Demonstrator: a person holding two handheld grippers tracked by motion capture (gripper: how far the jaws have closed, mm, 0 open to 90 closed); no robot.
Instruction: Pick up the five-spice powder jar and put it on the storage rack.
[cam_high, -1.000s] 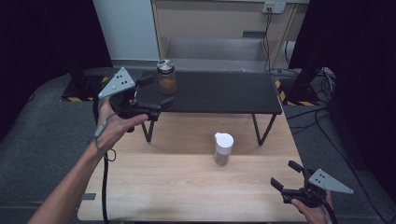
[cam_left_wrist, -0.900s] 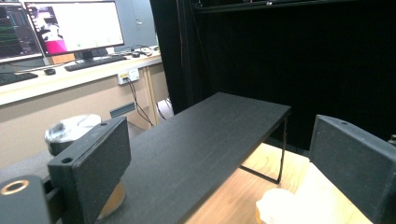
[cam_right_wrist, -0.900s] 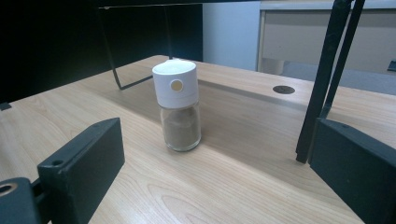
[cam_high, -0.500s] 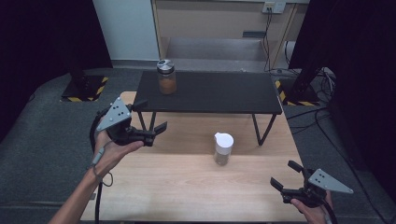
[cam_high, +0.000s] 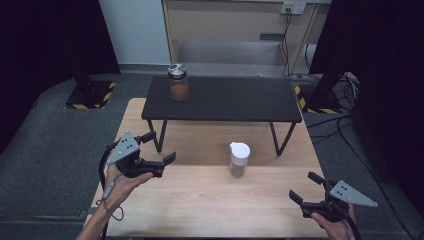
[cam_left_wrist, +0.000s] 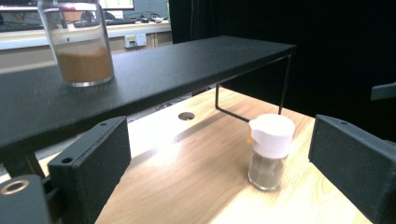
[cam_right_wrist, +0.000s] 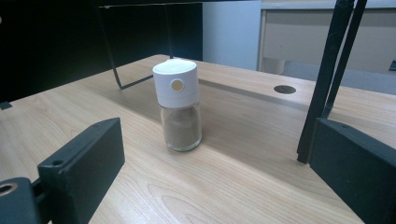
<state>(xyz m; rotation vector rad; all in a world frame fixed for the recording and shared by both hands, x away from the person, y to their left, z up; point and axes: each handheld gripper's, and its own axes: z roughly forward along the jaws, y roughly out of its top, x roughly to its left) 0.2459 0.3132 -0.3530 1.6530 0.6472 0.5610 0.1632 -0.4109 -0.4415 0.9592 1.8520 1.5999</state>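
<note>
A small glass shaker with a white cap (cam_high: 239, 159) (cam_left_wrist: 269, 151) (cam_right_wrist: 179, 110) stands upright on the wooden table (cam_high: 210, 205), holding brownish powder. A taller glass jar with a metal lid (cam_high: 178, 83) (cam_left_wrist: 79, 42) stands on the left end of the black shelf (cam_high: 235, 100), filled partway with orange-brown powder. My left gripper (cam_high: 159, 148) hovers open over the table's left side, left of the shaker. My right gripper (cam_high: 305, 186) is open near the front right corner. Both gripper views look at the shaker between empty jaws.
The black shelf stands on thin metal legs (cam_high: 279, 140) (cam_right_wrist: 327, 79) across the back of the table. A round cable hole (cam_left_wrist: 186, 115) (cam_right_wrist: 284, 89) sits in the tabletop. Grey floor and dark curtains surround the table.
My left gripper has come down and back from beside the jar on the shelf to a low spot over the table's left side. The right gripper has stayed put.
</note>
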